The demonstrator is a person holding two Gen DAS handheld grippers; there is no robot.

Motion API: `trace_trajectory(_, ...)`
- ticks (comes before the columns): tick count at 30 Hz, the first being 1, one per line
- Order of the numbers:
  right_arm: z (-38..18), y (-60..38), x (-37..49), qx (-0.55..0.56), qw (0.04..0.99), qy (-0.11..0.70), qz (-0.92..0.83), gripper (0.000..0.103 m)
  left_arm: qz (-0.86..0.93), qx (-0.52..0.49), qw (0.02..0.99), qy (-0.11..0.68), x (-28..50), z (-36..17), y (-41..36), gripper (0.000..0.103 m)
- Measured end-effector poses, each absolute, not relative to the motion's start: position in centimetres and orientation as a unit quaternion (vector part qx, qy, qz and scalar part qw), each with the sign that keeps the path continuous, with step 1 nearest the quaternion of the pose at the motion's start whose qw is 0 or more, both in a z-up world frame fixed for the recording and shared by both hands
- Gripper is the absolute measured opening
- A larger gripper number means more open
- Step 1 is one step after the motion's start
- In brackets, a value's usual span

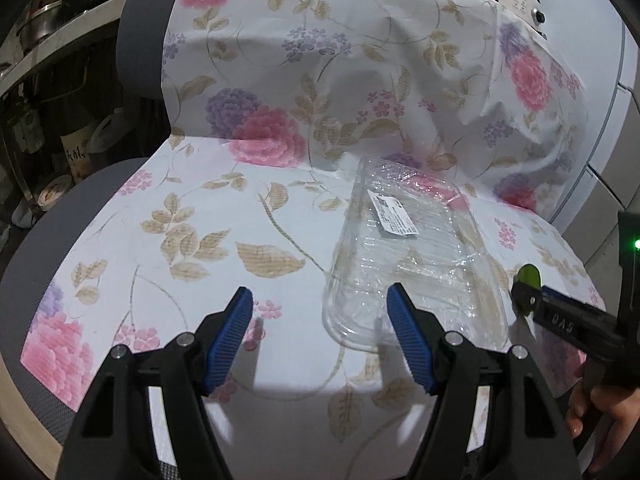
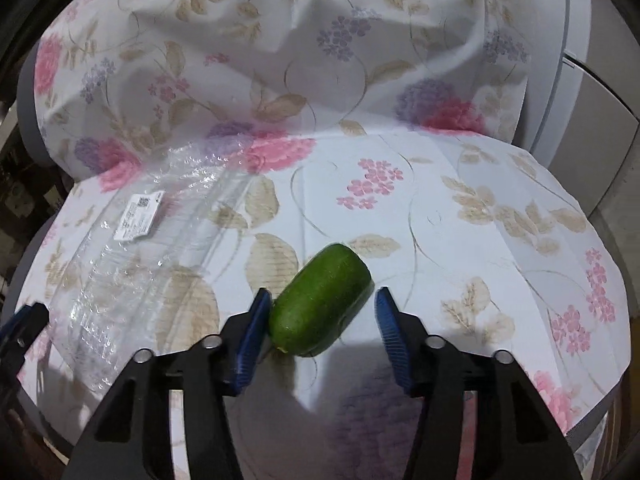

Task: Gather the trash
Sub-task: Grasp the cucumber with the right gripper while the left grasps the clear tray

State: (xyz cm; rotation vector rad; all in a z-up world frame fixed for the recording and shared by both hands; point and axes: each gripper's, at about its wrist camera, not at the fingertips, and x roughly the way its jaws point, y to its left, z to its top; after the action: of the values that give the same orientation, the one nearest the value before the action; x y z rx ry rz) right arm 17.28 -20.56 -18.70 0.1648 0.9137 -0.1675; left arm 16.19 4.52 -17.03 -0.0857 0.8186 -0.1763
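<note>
1. On the chair seat, draped with a floral cloth [image 2: 460, 208], two things lie: a clear plastic tray [image 1: 404, 264] with a white label [image 1: 396, 214], and a short green cucumber piece [image 2: 322, 300].
2. Seen from the right wrist camera, the cucumber piece rests on the cloth near the front of the seat, with the tray well to its left.
3. The right gripper [image 2: 320, 320] has its jaws spread wide around the cucumber piece; the left blue pad [image 2: 252, 332] touches or nearly touches its near end, while the right pad stands apart from it. Nothing is grasped yet.
4. The left gripper [image 1: 320, 332] also has its jaws released and holds nothing; its right pad overlaps the near left corner of the tray in the picture, though whether it touches cannot be told.
5. The step in hand appears to be picking up the cucumber piece with the right gripper.
6. To do it well, the gripper likely needs to shift a little right so the piece sits centred between the pads, then close across its round middle.
7. The piece lies at a slant and looks smooth, so a squeeze near one end could make it roll or squirt out; a steady, moderate close seems safest.
8. Pinching the loose cloth along with it should be avoided.
</note>
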Motion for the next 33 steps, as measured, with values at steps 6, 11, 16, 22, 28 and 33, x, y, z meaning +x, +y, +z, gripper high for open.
trace_trajectory(6,-17.9,-19.9,16.3,0.036,0.882,0.467,-0.055,0.033,-0.093,-0.047,0.912,0.398,16.3,-17.0,4.3,0.068)
trace_trajectory(11,-17.3,-20.1,14.8,-0.063,0.868,0.491,-0.036,0.033,-0.099,-0.037,0.911,0.399,17.5,-16.8,4.1,0.068)
trace_trajectory(16,-17.9,-21.0,14.1,-0.081,0.866,0.493,-0.01,0.034,-0.111,-0.036,0.903,0.413,20.2,-17.3,3.5,0.066)
trace_trajectory(22,-17.8,-21.7,13.4,-0.076,0.874,0.48,-0.008,0.034,-0.135,-0.035,0.883,0.448,22.2,-19.3,2.5,0.028)
trace_trajectory(28,-17.1,-23.2,12.8,-0.053,0.883,0.467,-0.005,0.033,-0.152,-0.038,0.882,0.444,19.2,-18.2,1.3,0.02)
trace_trajectory(33,-16.9,-24.4,12.5,-0.011,0.886,0.462,0.015,0.035,-0.168,-0.046,0.876,0.449,18.1,-18.5,0.7,0.036)
